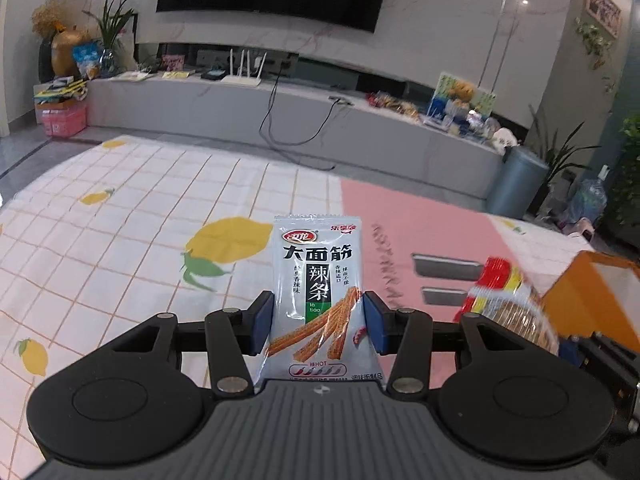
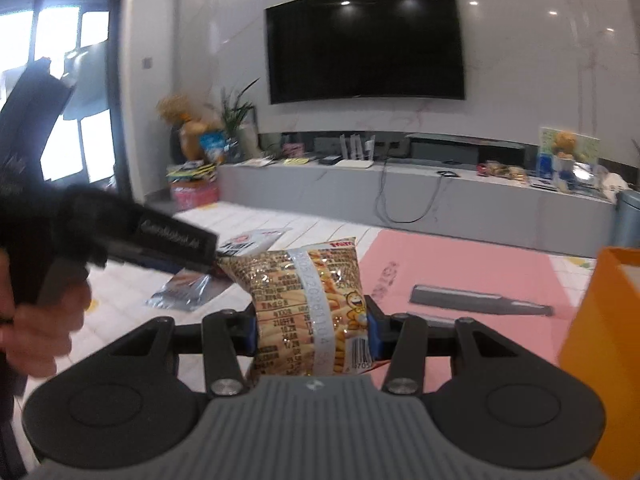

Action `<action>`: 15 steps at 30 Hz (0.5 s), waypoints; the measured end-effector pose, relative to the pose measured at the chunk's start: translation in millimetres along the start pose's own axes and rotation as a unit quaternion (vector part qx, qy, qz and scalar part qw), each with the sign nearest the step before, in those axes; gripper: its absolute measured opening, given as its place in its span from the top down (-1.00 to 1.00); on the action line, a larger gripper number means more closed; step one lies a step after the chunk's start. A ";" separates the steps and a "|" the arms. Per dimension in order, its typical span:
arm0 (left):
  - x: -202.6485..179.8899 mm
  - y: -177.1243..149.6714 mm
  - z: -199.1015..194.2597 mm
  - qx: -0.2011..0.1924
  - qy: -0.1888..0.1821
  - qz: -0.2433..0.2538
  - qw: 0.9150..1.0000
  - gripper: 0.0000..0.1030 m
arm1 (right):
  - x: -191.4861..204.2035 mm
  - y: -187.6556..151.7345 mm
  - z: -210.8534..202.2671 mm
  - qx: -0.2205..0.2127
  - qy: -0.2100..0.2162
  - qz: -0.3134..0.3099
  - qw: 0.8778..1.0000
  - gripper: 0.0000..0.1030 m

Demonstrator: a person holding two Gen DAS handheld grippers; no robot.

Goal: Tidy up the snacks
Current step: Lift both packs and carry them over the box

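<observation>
Left hand-held gripper (image 1: 318, 320): we log it clamped on a silver spicy-strip packet (image 1: 318, 280), blue pads pressing both side edges, the packet upright with its long axis running away from the camera and its printed face toward us.

Right hand-held gripper (image 2: 312, 332): we log it clamped on a yellow snack bag (image 2: 308, 304), pads at the bag's lower half, back label and barcode toward the camera, the bag standing upright and raised above the tabletop (image 1: 120, 220).

Deciding relation: we judge the orange box (image 2: 608, 320) at the right edge of the tabletop to be the likely destination. It lies to the right of both hand-held grippers, and the right one is nearer; in the left wrist view the yellow bag sits between the left hand-held gripper and the box.

Other items: two grey bars (image 2: 480, 300) on the pink mat (image 2: 460, 264), lying between the bags and the box.

View differences: the right wrist view alone shows a further silver packet (image 2: 188, 292) lying flat on the checked cloth, and the person's hand (image 2: 40, 320) around the left tool's handle. The left wrist view alone shows the strip packet's front print and part of the box's pale interior.
</observation>
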State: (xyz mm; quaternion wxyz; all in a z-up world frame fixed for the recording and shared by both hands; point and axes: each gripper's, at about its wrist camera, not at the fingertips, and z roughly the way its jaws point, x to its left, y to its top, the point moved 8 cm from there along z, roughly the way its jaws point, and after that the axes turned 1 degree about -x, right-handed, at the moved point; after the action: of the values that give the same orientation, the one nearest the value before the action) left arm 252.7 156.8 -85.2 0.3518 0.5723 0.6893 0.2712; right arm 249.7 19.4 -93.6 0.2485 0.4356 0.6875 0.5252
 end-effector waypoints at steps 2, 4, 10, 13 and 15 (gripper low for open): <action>-5.8 5.0 -12.6 -0.013 -0.005 0.003 1.000 -0.05 | -4.7 13.6 -13.3 -0.012 -0.006 0.014 1.000 0.11; -12.6 9.2 -26.7 -0.023 -0.013 0.006 1.000 -0.05 | -11.3 28.4 -29.4 -0.030 -0.013 0.030 0.999 0.11; -34.5 20.0 -66.5 -0.038 -0.048 -0.009 0.998 -0.05 | -30.8 65.5 -77.7 -0.051 -0.056 0.023 0.997 0.11; -55.2 27.6 -89.7 -0.060 -0.060 0.001 0.996 -0.05 | -51.4 79.3 -104.4 -0.042 -0.081 0.025 0.996 0.11; -68.9 29.3 -99.8 -0.066 -0.067 0.006 0.996 -0.05 | -71.2 83.8 -125.5 -0.040 -0.078 0.055 0.995 0.11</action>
State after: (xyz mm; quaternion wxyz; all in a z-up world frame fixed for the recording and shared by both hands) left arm 197.6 97.9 10.0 0.4322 0.5690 0.6415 0.2792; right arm 213.0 -99.6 17.6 0.2887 0.5022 0.6196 0.5296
